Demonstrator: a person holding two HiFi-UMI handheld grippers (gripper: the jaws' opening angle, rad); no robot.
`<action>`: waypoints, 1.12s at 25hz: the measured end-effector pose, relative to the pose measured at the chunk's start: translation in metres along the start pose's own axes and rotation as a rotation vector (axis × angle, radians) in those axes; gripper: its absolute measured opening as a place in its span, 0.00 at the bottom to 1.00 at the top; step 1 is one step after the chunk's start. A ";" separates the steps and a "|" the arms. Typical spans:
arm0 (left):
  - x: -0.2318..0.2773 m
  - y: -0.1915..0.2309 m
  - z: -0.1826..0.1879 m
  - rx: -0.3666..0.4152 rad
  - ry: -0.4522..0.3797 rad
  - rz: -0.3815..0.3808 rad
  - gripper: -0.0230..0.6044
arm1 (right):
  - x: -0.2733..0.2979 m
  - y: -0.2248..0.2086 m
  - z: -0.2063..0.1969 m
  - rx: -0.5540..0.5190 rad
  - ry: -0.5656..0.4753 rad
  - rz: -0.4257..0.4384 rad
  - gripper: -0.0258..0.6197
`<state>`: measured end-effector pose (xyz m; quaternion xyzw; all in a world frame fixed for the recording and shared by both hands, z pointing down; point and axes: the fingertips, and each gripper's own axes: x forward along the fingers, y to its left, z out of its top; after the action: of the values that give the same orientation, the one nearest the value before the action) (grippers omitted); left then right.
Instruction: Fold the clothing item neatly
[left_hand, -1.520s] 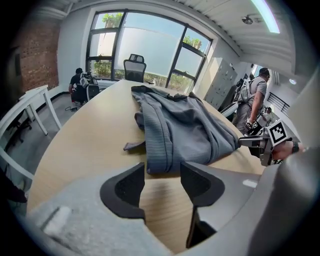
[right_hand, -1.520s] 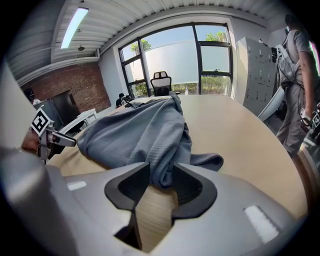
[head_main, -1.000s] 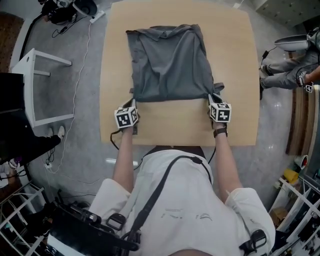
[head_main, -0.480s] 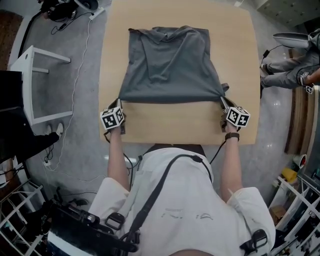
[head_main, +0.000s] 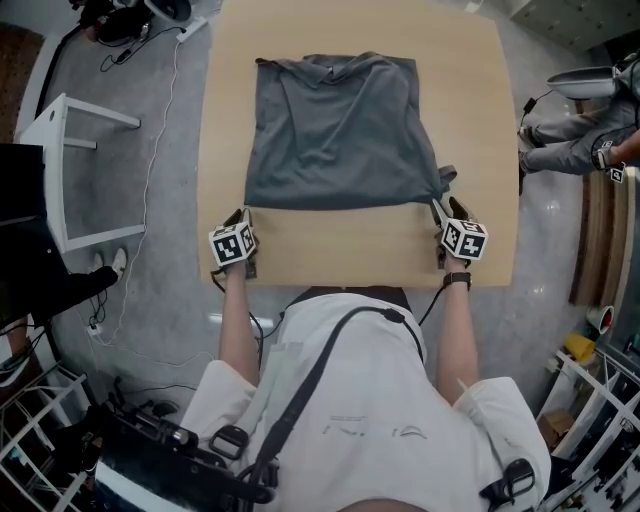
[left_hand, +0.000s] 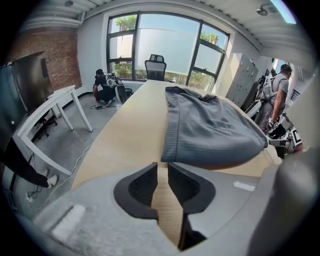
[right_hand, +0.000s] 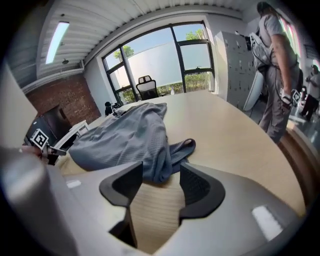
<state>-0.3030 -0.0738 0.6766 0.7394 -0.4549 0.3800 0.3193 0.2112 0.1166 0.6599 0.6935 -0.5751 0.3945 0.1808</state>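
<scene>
Both tongs have just been opening: left tongs (left_hand: 161, 175) a crack apart, nothing between; right tongs (right_hand: 159, 185) wide, a corner of the grey shirt (head_main: 340, 130) loose at their tips. Shirt lies flat on the wooden table (head_main: 330, 250). Risk imo: I pull back, snag that stray sleeve (right_hand: 187, 147), and drag the fold crooked.
</scene>
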 end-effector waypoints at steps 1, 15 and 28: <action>-0.004 -0.004 0.001 0.006 -0.013 -0.008 0.15 | -0.004 0.005 0.002 -0.029 -0.007 -0.004 0.40; 0.036 -0.076 0.042 0.512 0.033 -0.041 0.15 | 0.049 0.103 0.009 -0.374 0.120 0.180 0.34; 0.061 -0.075 0.002 0.555 0.151 -0.052 0.05 | 0.069 0.085 -0.025 -0.333 0.164 0.064 0.09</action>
<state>-0.2152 -0.0728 0.7184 0.7796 -0.2893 0.5356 0.1477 0.1245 0.0660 0.7102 0.6008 -0.6375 0.3546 0.3269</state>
